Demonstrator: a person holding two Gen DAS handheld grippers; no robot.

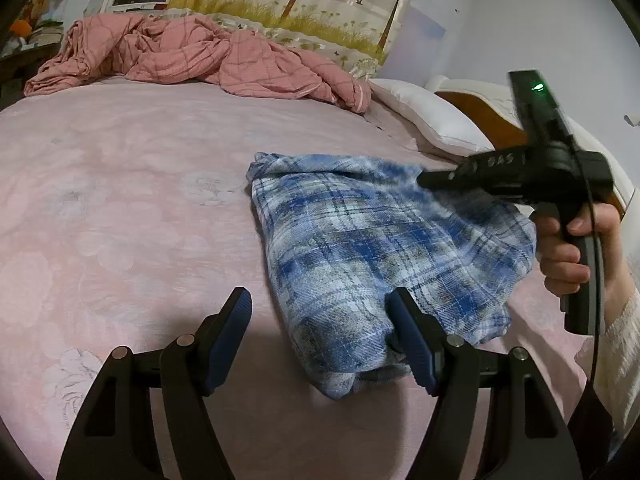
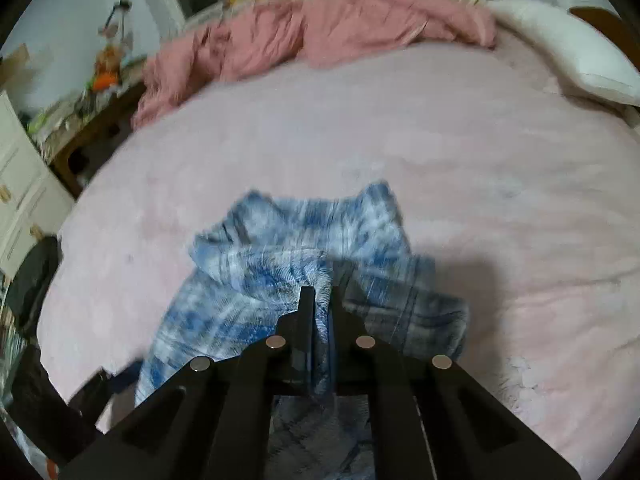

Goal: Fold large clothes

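Plaid shirt lay part-folded on pink bed. My right gripper pinched a fabric ridge, prob. to fold it over; left gripper hung open w/ nothing held, straddling the near edge.

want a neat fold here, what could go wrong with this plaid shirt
1. The right gripper pinches only a narrow ridge of the plaid shirt, so pulling may bunch it or let it slip.
2. The left gripper is open with one finger on the near edge, pinning nothing, so the whole bundle could drag across the pink bedspread.
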